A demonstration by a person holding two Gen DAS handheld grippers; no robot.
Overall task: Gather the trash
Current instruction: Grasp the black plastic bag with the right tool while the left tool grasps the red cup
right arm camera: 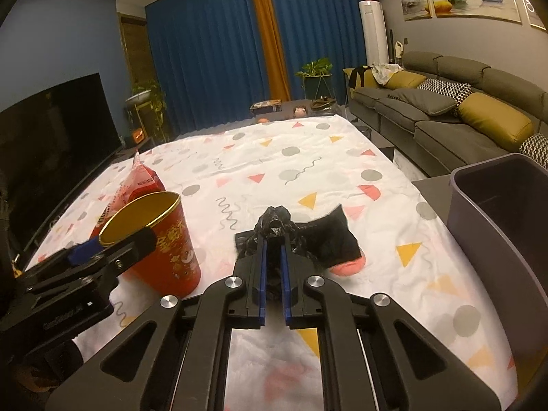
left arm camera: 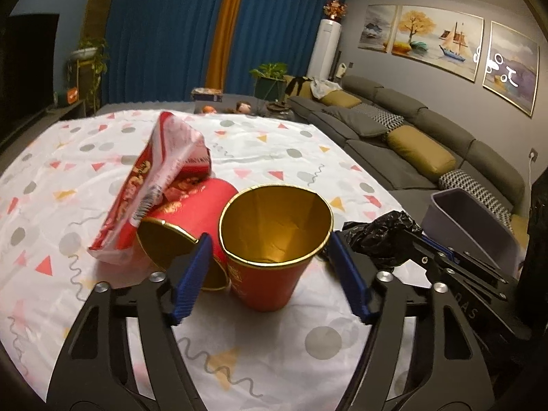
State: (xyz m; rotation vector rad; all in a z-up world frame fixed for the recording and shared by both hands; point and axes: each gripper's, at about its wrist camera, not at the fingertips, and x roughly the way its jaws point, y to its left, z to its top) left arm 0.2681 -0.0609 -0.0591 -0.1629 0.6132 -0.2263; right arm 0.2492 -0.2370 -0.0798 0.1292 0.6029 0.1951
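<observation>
My right tool (right arm camera: 273,267) is pressed together on the black bag (right arm camera: 294,233) — its blue pads pinch a bunched fold of the film, and the rest spreads loose over the patterned cloth on the desk (right arm camera: 308,157). My left tool (left arm camera: 270,267) is spread around the upright red cup (left arm camera: 274,239). Its pads stand at either side of the gold rim, and I cannot tell whether they touch the wall yet.

The bag looks like thin plastic: nearly weightless, limp and slippery. I judge a pinch on a gathered wad will hold better than one on a single layer, which could slide out or tear. It will trail and swing when lifted, so I would keep it clear of the cup.

The cup reads as paper — light, empty, stiff at the rolled rim but easy to crush lower down. I would squeeze gently across the upper wall just under the rim, enough to carry it without folding it.

A second cup (left arm camera: 181,219) lies on its side touching the first, with a red wrapper (left arm camera: 150,185) draped over it. The wrapper is crinkly and floppy, best taken at a bunched edge. A grey bin (right arm camera: 503,212) sits just beside the desk on my right, the likely place for all of this.
</observation>
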